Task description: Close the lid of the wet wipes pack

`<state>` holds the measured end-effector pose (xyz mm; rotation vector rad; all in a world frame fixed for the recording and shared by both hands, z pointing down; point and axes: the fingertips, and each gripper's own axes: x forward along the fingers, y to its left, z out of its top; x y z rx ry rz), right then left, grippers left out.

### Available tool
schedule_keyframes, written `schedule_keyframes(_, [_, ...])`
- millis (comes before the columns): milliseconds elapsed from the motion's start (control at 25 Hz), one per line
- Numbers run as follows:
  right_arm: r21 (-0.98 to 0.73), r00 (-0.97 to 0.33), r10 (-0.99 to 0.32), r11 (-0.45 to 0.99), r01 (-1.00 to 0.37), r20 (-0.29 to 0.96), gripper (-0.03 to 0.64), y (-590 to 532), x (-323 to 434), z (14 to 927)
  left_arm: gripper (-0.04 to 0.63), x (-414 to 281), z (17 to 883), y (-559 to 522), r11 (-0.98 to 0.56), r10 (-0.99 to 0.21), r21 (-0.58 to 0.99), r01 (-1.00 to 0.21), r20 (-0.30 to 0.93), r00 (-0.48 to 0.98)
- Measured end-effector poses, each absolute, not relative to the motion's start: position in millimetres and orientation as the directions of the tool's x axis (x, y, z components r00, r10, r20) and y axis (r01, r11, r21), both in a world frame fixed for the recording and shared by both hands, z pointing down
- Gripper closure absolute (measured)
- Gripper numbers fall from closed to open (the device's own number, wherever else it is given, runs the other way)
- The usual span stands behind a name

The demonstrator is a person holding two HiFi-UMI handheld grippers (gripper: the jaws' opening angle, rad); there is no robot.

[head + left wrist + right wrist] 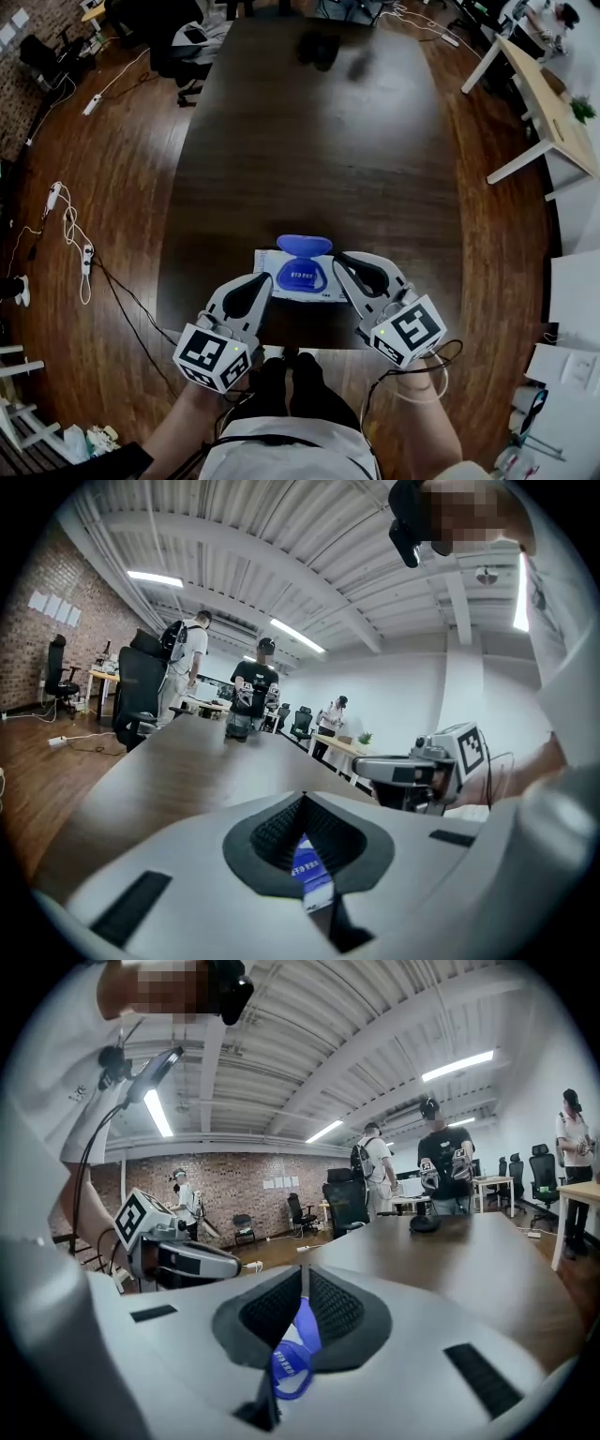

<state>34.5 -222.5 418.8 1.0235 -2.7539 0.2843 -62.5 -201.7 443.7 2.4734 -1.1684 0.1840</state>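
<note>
The wet wipes pack [298,274] lies flat on the dark table [309,150] near its front edge. Its blue lid [304,246] stands flipped open on the far side, above the blue oval opening. My left gripper [265,279] hangs just left of the pack, jaws shut with nothing in them. On the pack's right side, my right gripper [340,263] is also shut and empty. In the left gripper view, the pack [310,866] shows below the closed left gripper [302,799]. The right gripper view shows the blue lid [293,1361] under the closed right gripper [305,1271].
Dark objects [321,47] sit at the table's far end. Office chairs [192,47] stand at the far left, and cables with a power strip [86,258] lie on the wooden floor at left. A white desk [548,112] is at right. Several people stand far off.
</note>
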Motion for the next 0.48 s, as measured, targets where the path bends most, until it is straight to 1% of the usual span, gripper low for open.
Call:
schedule_keyframes(200, [-0.12, -0.754, -0.609, 0.753, -0.647, 0.245, 0.569, -241, 33, 440, 0.594, -55, 457, -216, -0.562, -0.715, 0.298, -0.772, 0.295, 0.634])
schedule_keyframes(480, [-0.121, -0.77, -0.564, 0.778, -0.617, 0.299, 0.511, -257, 35, 477, 0.594, -50, 482, -222, -0.54, -0.718, 0.317, -0.78, 0.309, 0.623])
